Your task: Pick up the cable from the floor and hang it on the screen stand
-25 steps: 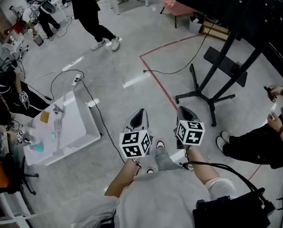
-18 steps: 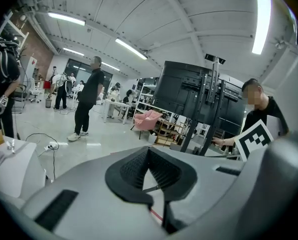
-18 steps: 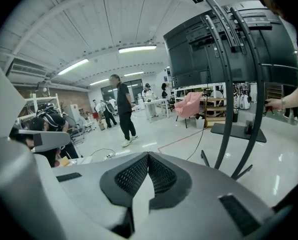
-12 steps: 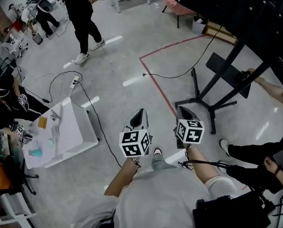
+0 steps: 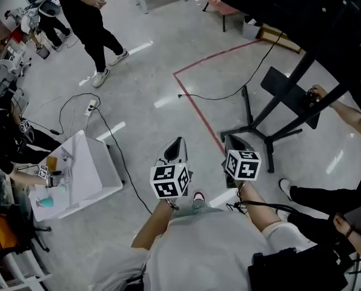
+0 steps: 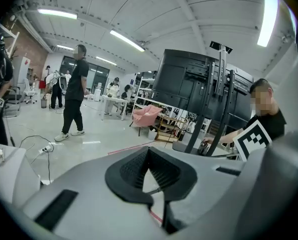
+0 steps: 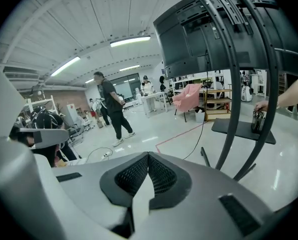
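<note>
On the far floor, the cable [image 5: 229, 96] lies unpicked near the screen stand [image 5: 276, 109]. Left gripper [image 5: 175, 149] and right gripper [image 5: 235, 145] are closed, empty. Pickup and hanging remain.

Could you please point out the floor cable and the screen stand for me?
floor cable [image 5: 220, 98], head view, middle of its run.
screen stand [image 5: 255, 128], head view, hub of its base legs.
</note>
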A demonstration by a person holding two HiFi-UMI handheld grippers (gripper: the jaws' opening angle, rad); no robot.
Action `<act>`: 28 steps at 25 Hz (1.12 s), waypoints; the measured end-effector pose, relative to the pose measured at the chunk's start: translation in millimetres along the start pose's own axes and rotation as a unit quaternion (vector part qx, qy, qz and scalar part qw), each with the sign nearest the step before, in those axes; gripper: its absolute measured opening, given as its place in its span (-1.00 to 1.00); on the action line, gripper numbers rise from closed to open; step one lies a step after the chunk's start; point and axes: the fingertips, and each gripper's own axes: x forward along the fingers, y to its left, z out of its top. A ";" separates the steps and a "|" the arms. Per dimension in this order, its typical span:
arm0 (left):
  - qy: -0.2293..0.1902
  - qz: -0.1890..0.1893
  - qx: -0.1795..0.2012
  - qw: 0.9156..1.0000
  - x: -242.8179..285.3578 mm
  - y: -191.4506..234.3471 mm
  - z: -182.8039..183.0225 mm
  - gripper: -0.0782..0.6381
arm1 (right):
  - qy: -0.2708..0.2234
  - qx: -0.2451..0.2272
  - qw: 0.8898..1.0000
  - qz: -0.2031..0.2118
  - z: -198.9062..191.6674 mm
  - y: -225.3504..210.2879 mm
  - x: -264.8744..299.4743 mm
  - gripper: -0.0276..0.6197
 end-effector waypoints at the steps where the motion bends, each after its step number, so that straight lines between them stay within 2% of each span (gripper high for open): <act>1: 0.002 -0.001 0.001 1.000 5.1 0.2 0.5 -0.77 | 0.002 0.002 1.000 -0.001 1.0 -3.2 3.1 -0.86; 14: 0.010 -0.020 -0.003 1.000 90.7 9.1 25.5 -0.77 | 0.018 0.021 0.999 -0.031 27.6 -52.1 54.3 -0.86; 20: 0.014 -0.036 0.007 0.999 156.7 29.6 49.8 -0.77 | 0.012 0.040 0.998 -0.051 55.6 -75.7 108.6 -0.86; 28: 0.048 -0.065 0.023 0.997 255.2 68.9 92.8 -0.77 | 0.024 0.074 0.994 -0.074 104.0 -88.9 201.4 -0.86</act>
